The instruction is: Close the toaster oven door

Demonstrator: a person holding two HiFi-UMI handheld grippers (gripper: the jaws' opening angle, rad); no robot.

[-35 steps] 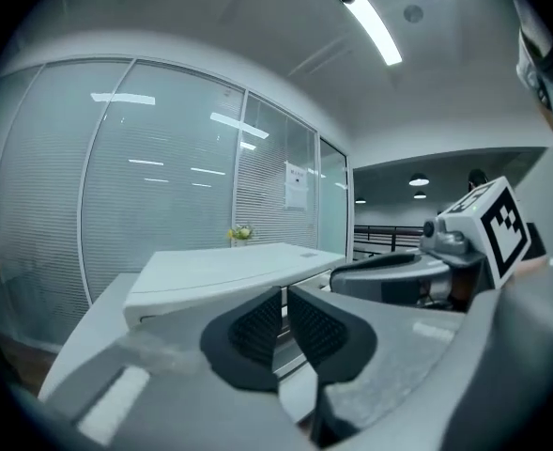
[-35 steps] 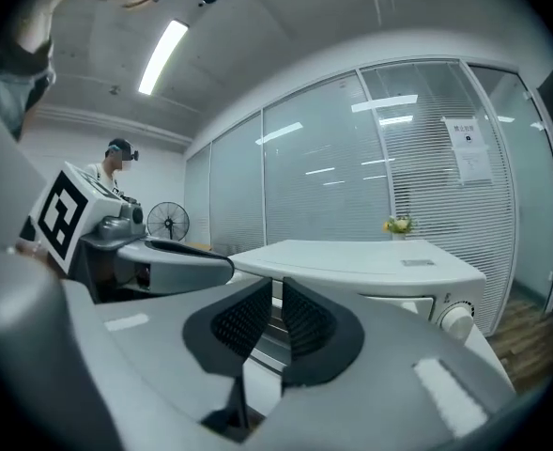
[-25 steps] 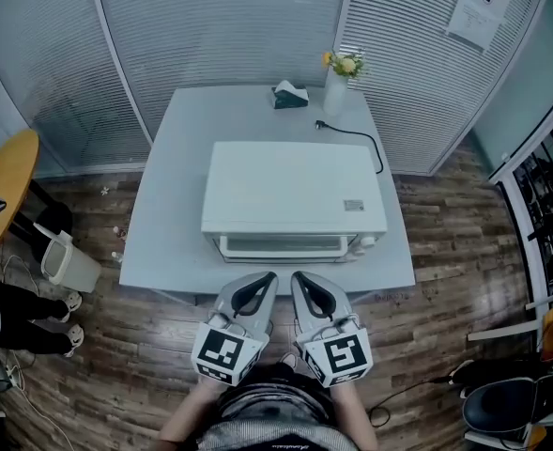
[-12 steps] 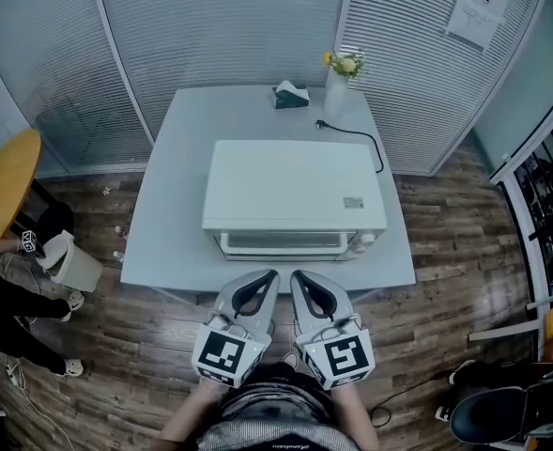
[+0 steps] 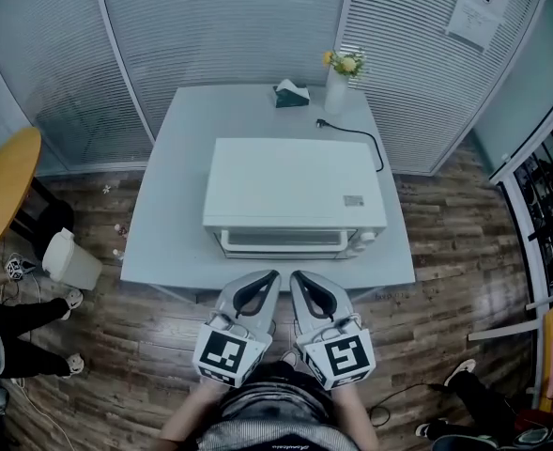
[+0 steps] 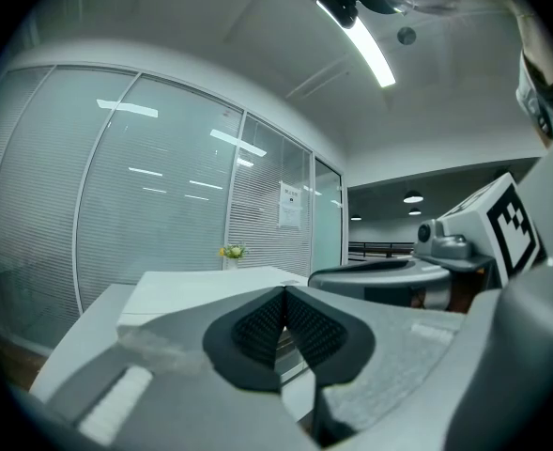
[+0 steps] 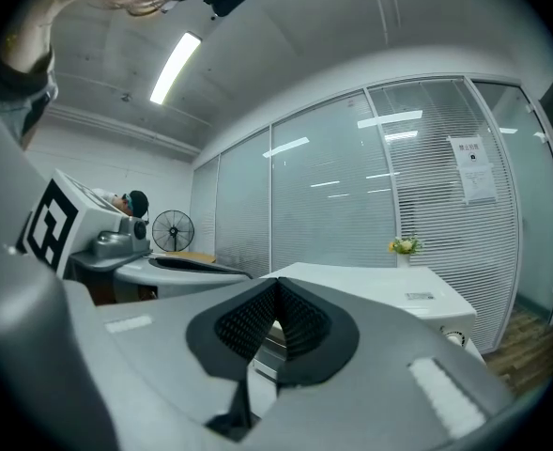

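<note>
A white toaster oven [image 5: 295, 195] stands in the middle of the light grey table [image 5: 163, 242]. Its glass door [image 5: 281, 242] faces me and lies flat against the front, with a knob [image 5: 368, 240] at its right. My left gripper [image 5: 269, 275] and right gripper [image 5: 297, 276] hover side by side off the table's near edge, apart from the oven. Both are shut with nothing between the pads. The oven [image 6: 196, 289] shows past the left gripper [image 6: 284, 291] in its own view. The right gripper view shows the oven [image 7: 389, 285] behind the right gripper [image 7: 276, 285].
A tissue box [image 5: 290, 94], a vase of flowers [image 5: 336, 83] and a black power cord [image 5: 359, 139] sit behind the oven. On the floor at left are a white bin [image 5: 68, 259], a yellow round table [image 5: 4, 195] and a person's legs [image 5: 23, 318].
Both grippers and the oven have stayed put. The people at the left and lower right floor edges have shifted.
</note>
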